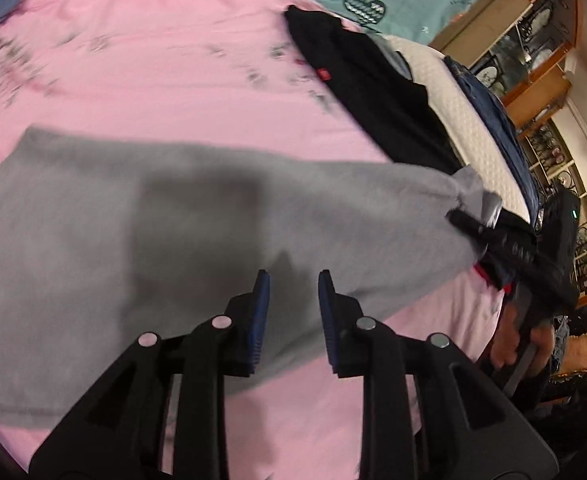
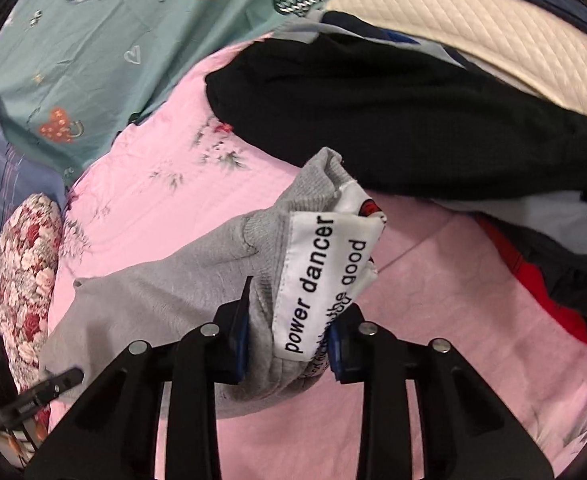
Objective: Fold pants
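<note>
Pants [image 1: 221, 216], grey, soft and limp, lie across the frame's middle on the pink sheet [image 1: 153, 60]; likely light, best gripped at seams or hem. Right gripper [image 2: 289, 320] is clamped on the labelled end, while left gripper [image 1: 293, 280] hangs parted, holding nothing

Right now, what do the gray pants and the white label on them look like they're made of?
Gray pants: soft knit, likely cotton fleece, matte, with a ribbed cuff. White label: smooth woven or satin-like tape, slightly glossy, with printed black lettering and a stitched edge.
</note>
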